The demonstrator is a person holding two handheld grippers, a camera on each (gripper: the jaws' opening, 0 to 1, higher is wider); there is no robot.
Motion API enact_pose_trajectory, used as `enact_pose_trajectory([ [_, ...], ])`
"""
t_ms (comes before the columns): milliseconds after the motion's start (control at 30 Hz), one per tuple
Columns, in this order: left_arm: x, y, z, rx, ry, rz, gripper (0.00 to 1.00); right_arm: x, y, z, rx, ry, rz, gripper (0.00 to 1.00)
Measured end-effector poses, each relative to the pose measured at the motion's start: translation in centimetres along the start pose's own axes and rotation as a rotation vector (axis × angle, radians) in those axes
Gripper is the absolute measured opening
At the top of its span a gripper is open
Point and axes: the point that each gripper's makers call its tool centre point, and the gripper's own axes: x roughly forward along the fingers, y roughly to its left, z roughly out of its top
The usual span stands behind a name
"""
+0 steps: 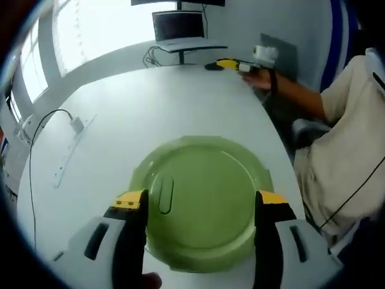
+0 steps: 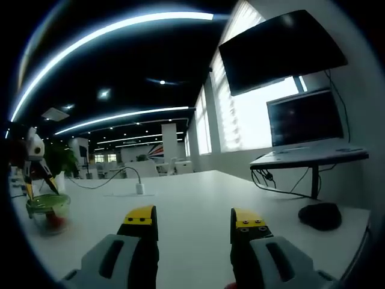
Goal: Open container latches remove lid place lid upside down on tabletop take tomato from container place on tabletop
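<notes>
Surface: a broad white tabletop, rounded at its far end. A cable with a white adapter lies on it, well off to the left of the left gripper's fingers. Beyond the far edge a laptop sits on a raised stand against bright windows. At the far right a person's hand rests beside a yellow and black object. The right gripper view shows an open-plan room with a dark ceiling and strip lights, a wall screen, and a dark mouse on the table to the right of the fingers.

Left gripper: jaws spread wide, yellow-tipped fingers standing at either side of the green lid. Whether the pads touch the rim cannot be told. The lid is round and lies flat, its face up toward the camera, still on the container. A raised oval tab near its left edge runs lengthwise along the fingers.

Right gripper: jaws parted, nothing between them, low above bare tabletop. Far to the left of its fingers sits the clear container, upright, green lid on top, a red tomato visible inside, with the other gripper poised over it.
</notes>
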Motion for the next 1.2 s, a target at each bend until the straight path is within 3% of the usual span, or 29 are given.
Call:
enact_pose_trajectory([
  [267,0.4,-0.2,-0.1,-0.005,0.018,-0.017,0.63,-0.2,-0.1,0.2,0.002,-0.006,0.000,0.43],
  [567,0.6,-0.2,-0.3,0.026,0.082,-0.013,0.63,-0.3,-0.1,0.5,0.005,-0.012,0.001,0.43],
  [833,0.6,-0.4,-0.3,0.028,0.086,-0.014,0.63,-0.3,0.7,1.4,0.003,-0.038,0.035,0.45],
  [933,0.7,-0.4,-0.3,0.031,0.083,-0.016,0.63,-0.3,2.1,2.5,-0.026,-0.076,0.090,0.46],
  [1033,0.7,-0.3,-0.2,0.036,0.092,-0.018,0.64,-0.5,4.7,4.4,-0.114,-0.153,0.182,0.47],
  [1200,0.7,-0.2,-0.3,0.039,0.097,-0.020,0.64,-1.8,12.4,7.6,-0.266,-0.293,0.421,0.47],
])
